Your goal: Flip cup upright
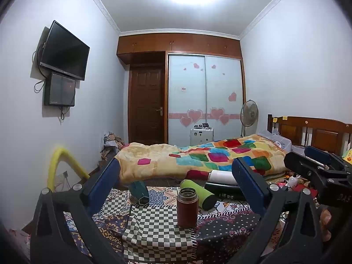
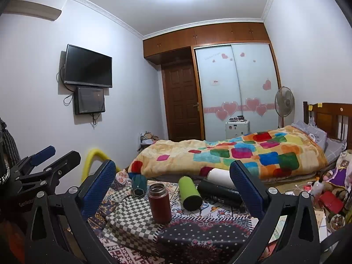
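1. Left wrist view: left tool (image 1: 176, 176) is held wide apart, nothing gripped, above the patterned surface (image 1: 154, 231).
2. Teal cup (image 1: 139, 192) is seen tipped at far left.
3. Red-brown cup (image 1: 187, 208) stands upright, mouth up, approx. centre.
4. Green cup (image 1: 199, 193) lies on its side just behind; black cup (image 1: 224, 191) & white cup (image 1: 222, 176) lie further right.
5. Right tool (image 2: 173, 176) is also held wide, empty.

A home bedroom: a wooden-framed bed (image 1: 308, 132) under a patchwork blanket (image 1: 198, 156) at three o'clock, a wall-mounted television (image 1: 65, 51) at ten, a sliding wardrobe (image 1: 204, 96) with heart stickers and a pedestal fan (image 1: 248, 113) at twelve
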A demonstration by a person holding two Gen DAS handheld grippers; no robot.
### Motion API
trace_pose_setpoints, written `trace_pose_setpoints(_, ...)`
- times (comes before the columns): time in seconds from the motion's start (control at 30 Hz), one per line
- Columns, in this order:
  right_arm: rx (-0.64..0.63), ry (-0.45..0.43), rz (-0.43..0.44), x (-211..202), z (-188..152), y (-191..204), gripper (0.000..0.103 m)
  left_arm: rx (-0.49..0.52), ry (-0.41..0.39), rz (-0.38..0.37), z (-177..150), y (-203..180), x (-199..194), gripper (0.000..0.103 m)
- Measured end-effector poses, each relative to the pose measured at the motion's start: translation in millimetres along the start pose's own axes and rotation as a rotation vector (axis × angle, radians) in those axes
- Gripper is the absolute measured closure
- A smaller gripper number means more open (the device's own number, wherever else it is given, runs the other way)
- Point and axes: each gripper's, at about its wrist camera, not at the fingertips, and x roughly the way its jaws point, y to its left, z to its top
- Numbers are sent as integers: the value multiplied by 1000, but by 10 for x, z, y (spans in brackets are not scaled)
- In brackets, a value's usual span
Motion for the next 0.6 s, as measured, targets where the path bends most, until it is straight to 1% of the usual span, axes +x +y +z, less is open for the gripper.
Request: trace_pose_setpoints(0.6,1,2,-3,-9,-3,3,0,-7,-1,-4,-5,-22,-11,0)
